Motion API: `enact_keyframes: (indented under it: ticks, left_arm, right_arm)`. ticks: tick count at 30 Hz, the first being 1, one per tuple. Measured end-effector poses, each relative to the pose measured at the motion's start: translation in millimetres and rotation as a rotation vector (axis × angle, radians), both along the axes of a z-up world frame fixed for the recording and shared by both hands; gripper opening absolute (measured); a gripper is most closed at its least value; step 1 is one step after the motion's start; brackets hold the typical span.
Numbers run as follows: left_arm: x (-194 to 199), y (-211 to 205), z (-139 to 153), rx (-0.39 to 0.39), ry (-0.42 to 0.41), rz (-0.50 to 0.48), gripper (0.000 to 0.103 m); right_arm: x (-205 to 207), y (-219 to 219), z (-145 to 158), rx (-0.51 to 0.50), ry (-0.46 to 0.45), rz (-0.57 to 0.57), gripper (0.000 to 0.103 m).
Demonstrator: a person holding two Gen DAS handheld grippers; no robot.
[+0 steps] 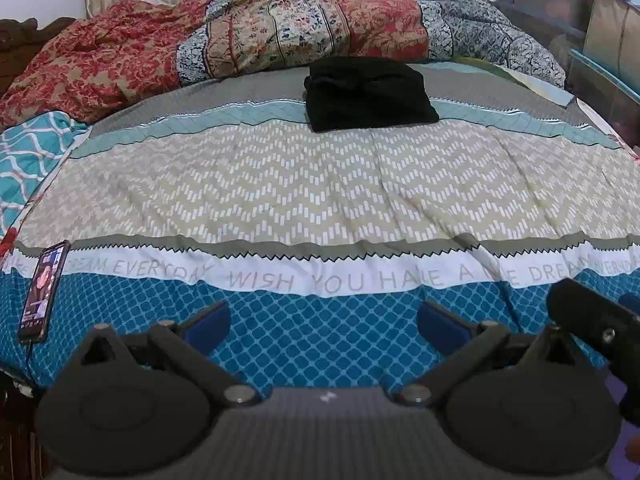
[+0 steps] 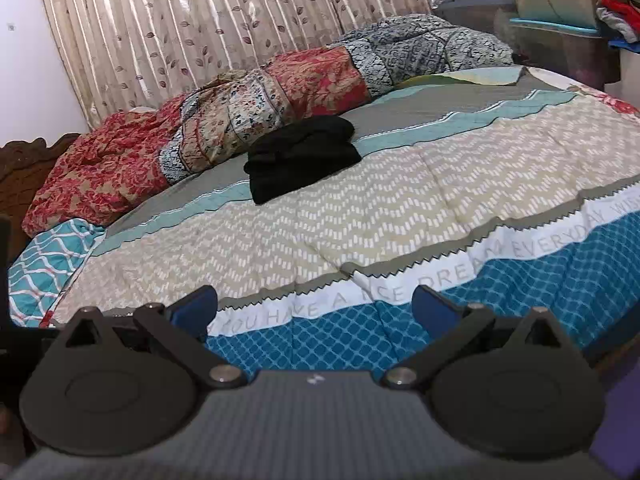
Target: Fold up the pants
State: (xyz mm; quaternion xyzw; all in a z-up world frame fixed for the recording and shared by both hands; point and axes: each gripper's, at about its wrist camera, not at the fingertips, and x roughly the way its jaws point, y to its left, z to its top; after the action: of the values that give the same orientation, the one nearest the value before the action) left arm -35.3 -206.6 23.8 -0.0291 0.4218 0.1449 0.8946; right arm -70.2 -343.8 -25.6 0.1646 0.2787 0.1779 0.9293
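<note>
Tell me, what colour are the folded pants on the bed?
Black. The pants show best in the left wrist view, lying folded on the bed cover.

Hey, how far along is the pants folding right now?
Looks done: the black pants lie in a compact folded stack on the bedspread. In hand: nothing; the left gripper and right gripper are open near the bed's front edge. Left: apparently nothing.
</note>
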Motion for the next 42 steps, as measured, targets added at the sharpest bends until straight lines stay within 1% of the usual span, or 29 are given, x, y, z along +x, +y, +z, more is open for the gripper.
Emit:
enact_keyframes:
  ticks: [5, 8, 11, 14, 16, 23, 26, 34, 42]
  left_arm:
    - [-8.6, 2.3, -0.3, 0.006, -0.008, 0.023, 0.103]
    - [-9.4, 4.4, -2.3, 0.020, -0.003, 0.034, 0.103]
    - [-10.2, 7.5, -4.5, 0.023, 0.001, 0.054, 0.103]
    - [-7.9, 12.5, -9.4, -0.002, 0.035, 0.056, 0.103]
    - [-7.1, 15.2, -13.3, -0.010, 0.043, 0.066, 0.103]
    - [-1.1, 15.7, -25.1, 0.021, 0.075, 0.067, 0.103]
    - [0.5, 19.8, -27.4, 0.027, 0.081, 0.079, 0.103]
    - [2.7, 25.9, -33.4, 0.032, 0.092, 0.097, 0.103]
    - [1.9, 22.4, -29.9, 0.043, 0.072, 0.088, 0.103]
  right_arm:
    - [-6.5, 0.7, -1.7, -0.013, -0.003, -0.024, 0.103]
    - [-5.9, 4.9, -3.2, -0.036, 0.005, -0.016, 0.103]
    - [-4.8, 8.5, -8.1, -0.043, 0.035, 0.006, 0.103]
    - [-2.9, 11.9, -16.2, -0.051, 0.070, 0.018, 0.103]
    - [2.5, 13.3, -20.8, -0.050, 0.108, 0.034, 0.103]
    - [9.1, 17.3, -33.3, -0.039, 0.190, 0.035, 0.103]
    - [12.3, 21.1, -36.0, -0.041, 0.208, 0.046, 0.103]
    - [13.7, 24.9, -36.5, -0.056, 0.208, 0.065, 0.103]
    - [9.6, 22.8, -25.7, -0.069, 0.148, 0.067, 0.103]
